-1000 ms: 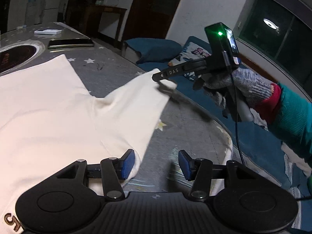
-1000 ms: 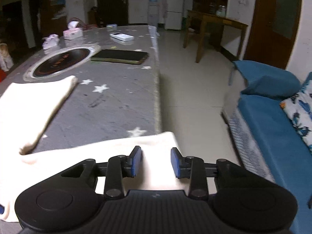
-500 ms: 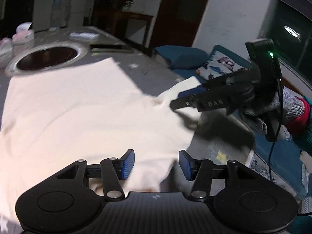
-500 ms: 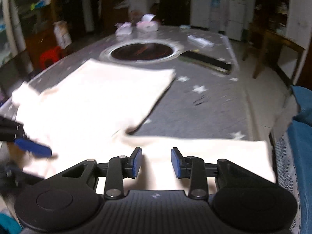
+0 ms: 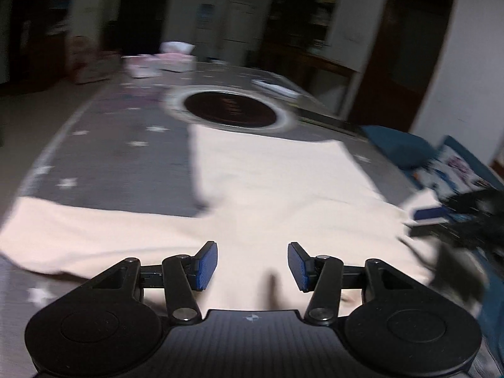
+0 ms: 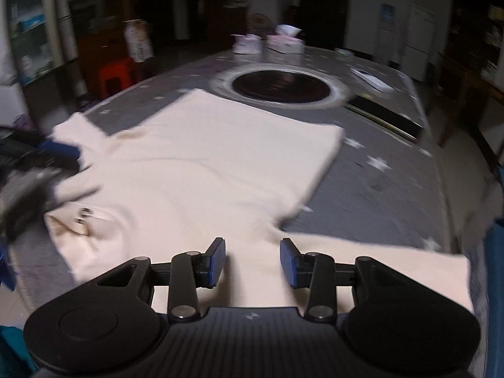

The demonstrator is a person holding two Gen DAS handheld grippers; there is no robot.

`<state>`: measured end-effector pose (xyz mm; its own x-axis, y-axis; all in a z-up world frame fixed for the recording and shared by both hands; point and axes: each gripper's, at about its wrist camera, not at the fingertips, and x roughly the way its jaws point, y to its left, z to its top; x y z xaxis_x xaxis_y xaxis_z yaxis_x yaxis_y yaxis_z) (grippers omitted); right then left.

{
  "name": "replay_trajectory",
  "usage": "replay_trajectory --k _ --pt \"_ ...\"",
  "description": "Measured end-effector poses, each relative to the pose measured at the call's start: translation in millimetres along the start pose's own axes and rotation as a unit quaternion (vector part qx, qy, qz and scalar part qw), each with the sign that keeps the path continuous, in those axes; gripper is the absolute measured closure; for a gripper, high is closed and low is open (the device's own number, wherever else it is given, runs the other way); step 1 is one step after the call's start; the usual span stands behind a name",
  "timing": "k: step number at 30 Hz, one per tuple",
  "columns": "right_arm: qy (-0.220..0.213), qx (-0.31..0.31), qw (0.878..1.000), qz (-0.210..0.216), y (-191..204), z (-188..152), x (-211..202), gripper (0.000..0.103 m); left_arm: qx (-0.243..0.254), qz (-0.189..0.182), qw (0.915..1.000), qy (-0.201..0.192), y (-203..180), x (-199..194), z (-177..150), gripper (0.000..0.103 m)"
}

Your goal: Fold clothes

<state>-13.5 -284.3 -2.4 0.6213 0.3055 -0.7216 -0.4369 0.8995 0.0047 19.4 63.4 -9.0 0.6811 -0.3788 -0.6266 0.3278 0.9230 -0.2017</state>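
A cream shirt [image 5: 277,189] lies spread on the grey star-patterned table [image 5: 119,157], sleeves out to both sides. My left gripper [image 5: 252,266] hovers open over the shirt's near edge with nothing between its blue pads. In the right wrist view the shirt [image 6: 204,163] shows its collar label [image 6: 83,214] at the left. My right gripper [image 6: 253,263] is above the cloth beside the right sleeve; its jaws are opening and no cloth is pinched. Each gripper appears blurred at the edge of the other's view: the right gripper [image 5: 441,217], the left gripper [image 6: 47,154].
A round black hotplate [image 5: 230,110] is set into the table beyond the shirt. Tissue boxes [image 5: 174,60] stand at the far end, a white box [image 6: 368,77] and a dark flat device [image 6: 384,116] at the right. A blue sofa [image 5: 397,149] and a red stool [image 6: 115,74] flank the table.
Both views have swung left, from the table's right end onto the shirt's body. The right sleeve, lifted by the right gripper a second ago, lies flat. The right jaws stand wider.
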Motion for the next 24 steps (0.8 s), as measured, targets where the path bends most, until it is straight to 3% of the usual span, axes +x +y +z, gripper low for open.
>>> replay_trajectory --k 6,13,18,24 --pt "-0.001 -0.051 0.997 0.053 44 19 16 0.064 -0.025 0.087 0.9958 -0.012 52 -1 7 0.053" --pt "-0.004 -0.097 0.988 0.117 90 34 27 0.064 -0.046 0.208 0.9768 -0.016 104 -12 2 0.053" --pt "-0.013 -0.138 0.977 0.159 123 42 26 0.060 -0.078 0.246 0.9656 -0.033 130 -23 1 0.051" --pt "-0.001 -0.186 0.964 0.188 158 40 38 0.062 -0.076 0.249 0.9653 -0.019 139 -20 -4 0.052"
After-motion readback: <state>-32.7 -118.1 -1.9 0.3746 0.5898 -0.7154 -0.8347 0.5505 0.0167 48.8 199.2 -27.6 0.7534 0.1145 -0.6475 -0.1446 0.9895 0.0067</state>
